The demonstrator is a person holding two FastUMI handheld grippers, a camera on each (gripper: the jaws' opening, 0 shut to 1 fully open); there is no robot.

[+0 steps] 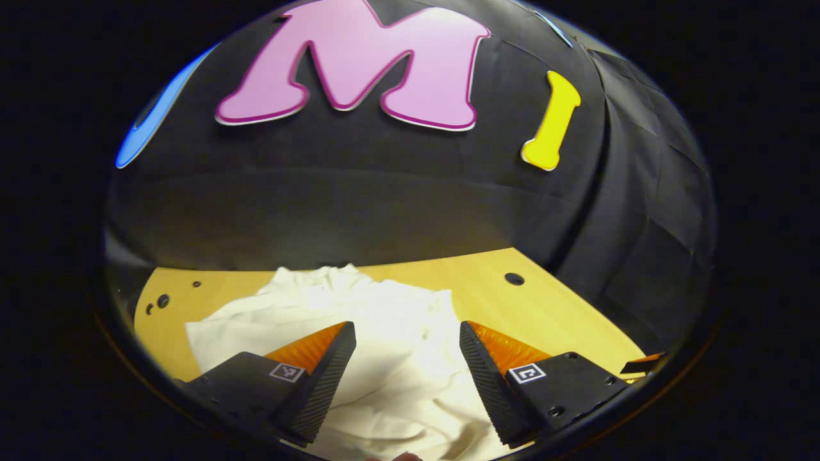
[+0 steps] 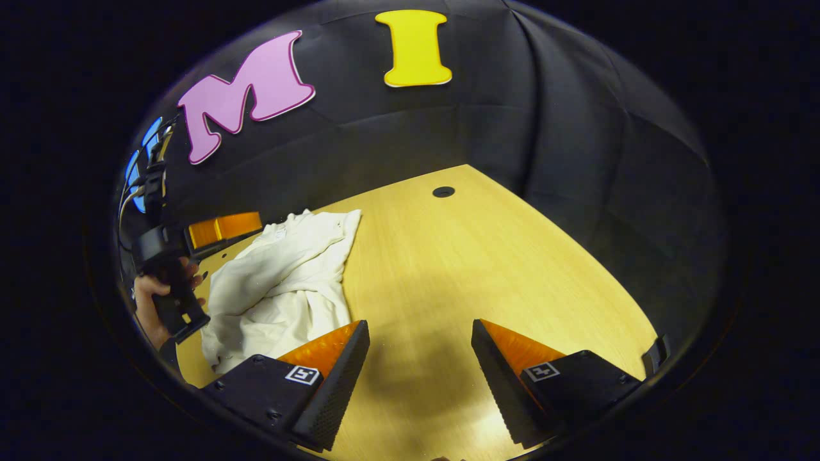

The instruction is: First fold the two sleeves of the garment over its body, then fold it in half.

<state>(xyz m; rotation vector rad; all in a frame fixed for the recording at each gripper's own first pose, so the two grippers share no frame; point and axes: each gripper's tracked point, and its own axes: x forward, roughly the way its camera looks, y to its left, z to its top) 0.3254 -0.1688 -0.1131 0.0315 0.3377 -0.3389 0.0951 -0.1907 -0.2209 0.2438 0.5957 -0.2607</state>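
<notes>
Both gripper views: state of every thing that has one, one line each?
garment: crumpled in a heap on the table, not folded
left gripper: open, above the garment, nothing between its fingers
right gripper: open, over bare table, nothing between its fingers
table: bare to the right of the garment

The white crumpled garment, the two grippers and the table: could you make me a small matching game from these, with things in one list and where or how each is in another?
Things:
1. white crumpled cloth garment
2. left gripper
3. right gripper
4. round dark hole in the yellow wooden table

States:
A. jaws open over bare tabletop
B. near the table's far edge
C. lies bunched on the table
D. jaws open above white cloth

Pairs: 1-C, 2-D, 3-A, 4-B
</notes>
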